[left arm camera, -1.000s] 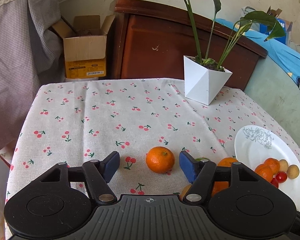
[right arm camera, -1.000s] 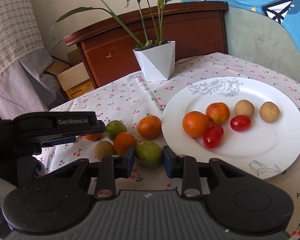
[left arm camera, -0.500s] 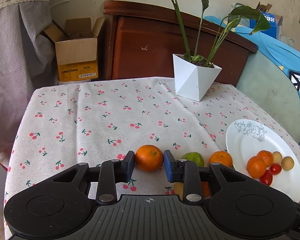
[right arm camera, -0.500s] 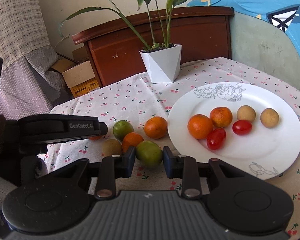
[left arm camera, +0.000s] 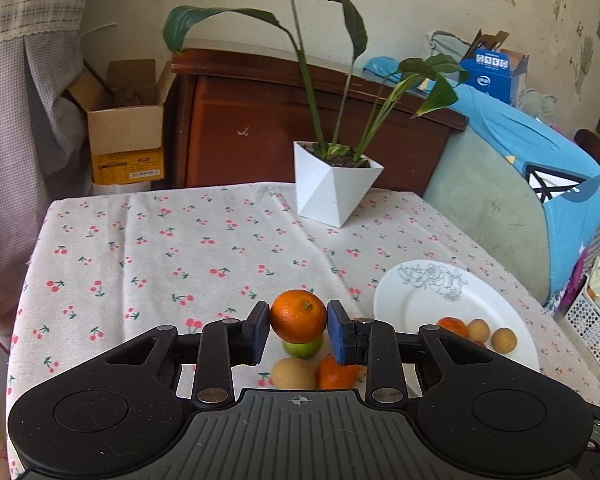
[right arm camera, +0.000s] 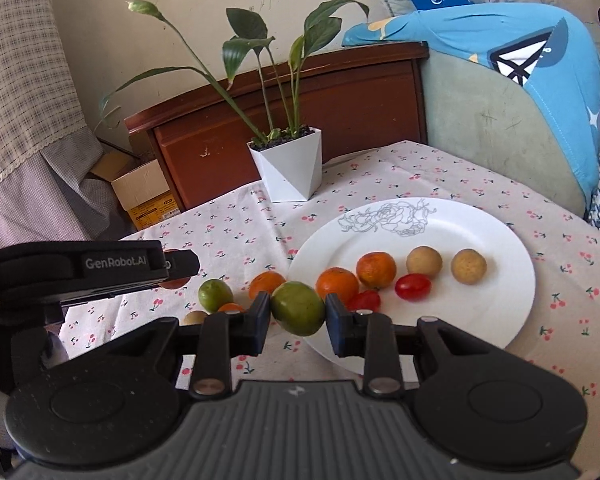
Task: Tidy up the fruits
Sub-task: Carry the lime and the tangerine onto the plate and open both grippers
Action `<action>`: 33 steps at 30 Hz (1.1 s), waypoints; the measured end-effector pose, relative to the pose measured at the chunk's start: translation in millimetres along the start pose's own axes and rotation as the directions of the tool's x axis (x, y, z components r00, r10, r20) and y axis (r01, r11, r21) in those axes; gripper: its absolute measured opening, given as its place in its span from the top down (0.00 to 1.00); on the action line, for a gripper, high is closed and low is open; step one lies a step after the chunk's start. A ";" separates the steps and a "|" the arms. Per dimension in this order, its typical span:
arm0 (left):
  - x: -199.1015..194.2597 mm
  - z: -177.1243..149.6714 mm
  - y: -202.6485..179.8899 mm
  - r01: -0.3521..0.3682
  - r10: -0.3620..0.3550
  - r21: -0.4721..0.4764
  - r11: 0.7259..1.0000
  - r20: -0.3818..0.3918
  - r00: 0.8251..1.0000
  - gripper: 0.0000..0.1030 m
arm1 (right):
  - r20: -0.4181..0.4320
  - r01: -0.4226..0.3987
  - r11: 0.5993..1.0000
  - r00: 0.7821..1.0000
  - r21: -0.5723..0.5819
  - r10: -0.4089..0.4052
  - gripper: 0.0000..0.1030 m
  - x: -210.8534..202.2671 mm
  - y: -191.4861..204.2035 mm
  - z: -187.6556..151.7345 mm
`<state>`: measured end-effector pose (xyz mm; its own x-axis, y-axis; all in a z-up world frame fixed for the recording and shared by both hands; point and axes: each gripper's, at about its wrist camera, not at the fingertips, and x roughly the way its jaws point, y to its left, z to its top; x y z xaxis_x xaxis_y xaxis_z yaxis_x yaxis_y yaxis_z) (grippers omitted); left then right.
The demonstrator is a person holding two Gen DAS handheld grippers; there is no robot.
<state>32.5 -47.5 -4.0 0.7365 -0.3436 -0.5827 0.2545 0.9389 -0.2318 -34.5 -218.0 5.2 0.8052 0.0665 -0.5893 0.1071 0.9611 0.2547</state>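
Two pairs of tongs each pinch one fruit above the desk: left tongs (left arm camera: 298,330) grip a round orange tangerine (left arm camera: 298,315), right tongs (right arm camera: 297,319) a green fruit (right arm camera: 298,308), probably bound for the white rose-printed plate (right arm camera: 496,236).

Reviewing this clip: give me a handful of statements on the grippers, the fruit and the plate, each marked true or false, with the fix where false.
1. The left gripper is shut on an orange. True.
2. The right gripper is empty. False: it is shut on a green fruit.
3. The plate holds two cherry tomatoes. True.
4. The plate is bare of oranges. False: two oranges lie on it, beside two round tan fruits.
5. The plant pot stands on the plate. False: it stands on the cloth behind the plate.
6. Some fruit still lies on the cloth left of the plate. True: a small green fruit is among them.
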 end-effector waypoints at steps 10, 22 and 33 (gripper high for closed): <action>0.4 -2.0 -36.9 0.093 -0.093 0.024 0.995 -0.016 0.996 0.72 | -0.017 0.087 0.996 0.996 0.031 -0.086 0.71 -16.0 -45.1 4.7; 40.6 3.0 -57.1 0.140 -0.139 0.013 0.990 -0.066 0.988 0.72 | -0.035 0.136 0.982 0.991 0.128 -0.132 0.71 -0.1 -67.9 11.2; 73.6 8.1 -66.5 0.149 -0.148 0.004 0.989 -0.086 0.985 0.72 | -0.053 0.152 0.961 0.988 0.230 -0.144 0.68 10.1 -79.8 8.7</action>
<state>74.8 -135.0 -25.2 0.6340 -0.4797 -0.6066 0.3644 0.8772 -0.3128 -29.8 -296.4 -14.3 0.7497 -0.0583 -0.6592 0.3597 0.8720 0.3319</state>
